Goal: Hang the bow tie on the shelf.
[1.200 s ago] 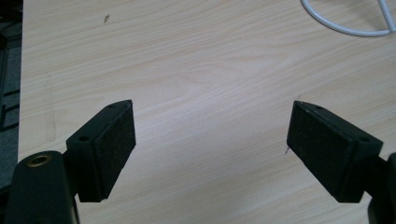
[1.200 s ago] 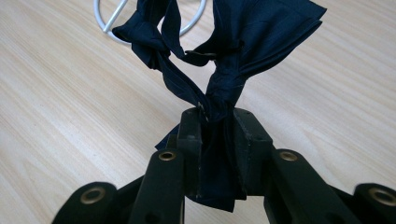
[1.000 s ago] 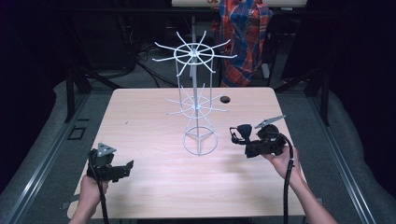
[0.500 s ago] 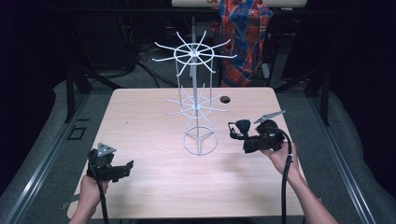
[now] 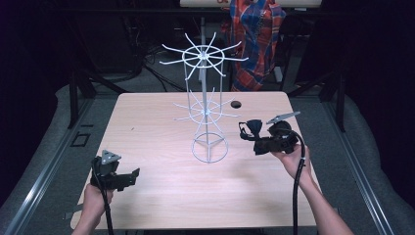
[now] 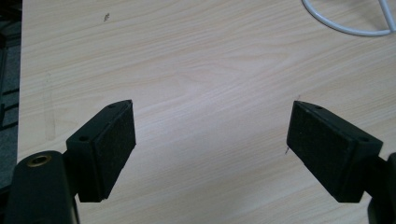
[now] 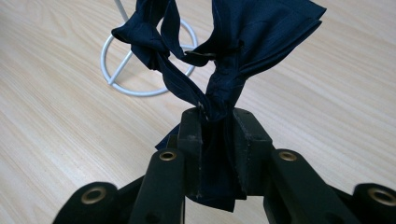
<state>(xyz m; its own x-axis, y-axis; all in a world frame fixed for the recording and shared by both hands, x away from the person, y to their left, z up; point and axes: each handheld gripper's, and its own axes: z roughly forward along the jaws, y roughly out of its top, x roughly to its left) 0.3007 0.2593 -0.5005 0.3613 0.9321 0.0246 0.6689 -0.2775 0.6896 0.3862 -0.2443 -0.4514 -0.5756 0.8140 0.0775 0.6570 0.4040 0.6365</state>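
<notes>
A white wire display stand (image 5: 205,110) with two tiers of radiating hooks rises from a ring base (image 5: 210,149) at the table's middle. My right gripper (image 5: 248,131) is shut on a dark navy bow tie (image 5: 250,128), held above the table just right of the stand. In the right gripper view the bow tie (image 7: 219,51) bunches up out of the closed jaws, with the ring base (image 7: 140,60) behind it. My left gripper (image 5: 128,177) rests low at the table's front left, jaws wide apart over bare wood (image 6: 210,93), nothing between them.
The light wooden table (image 5: 156,117) has a small dark round hole (image 5: 236,104) behind the stand. A plaid cloth (image 5: 257,34) hangs beyond the far edge. Dark floor, cables and metal frames surround the table.
My right gripper has carried the bow tie a little up and to the left, toward the stand. The left gripper has stayed put.
</notes>
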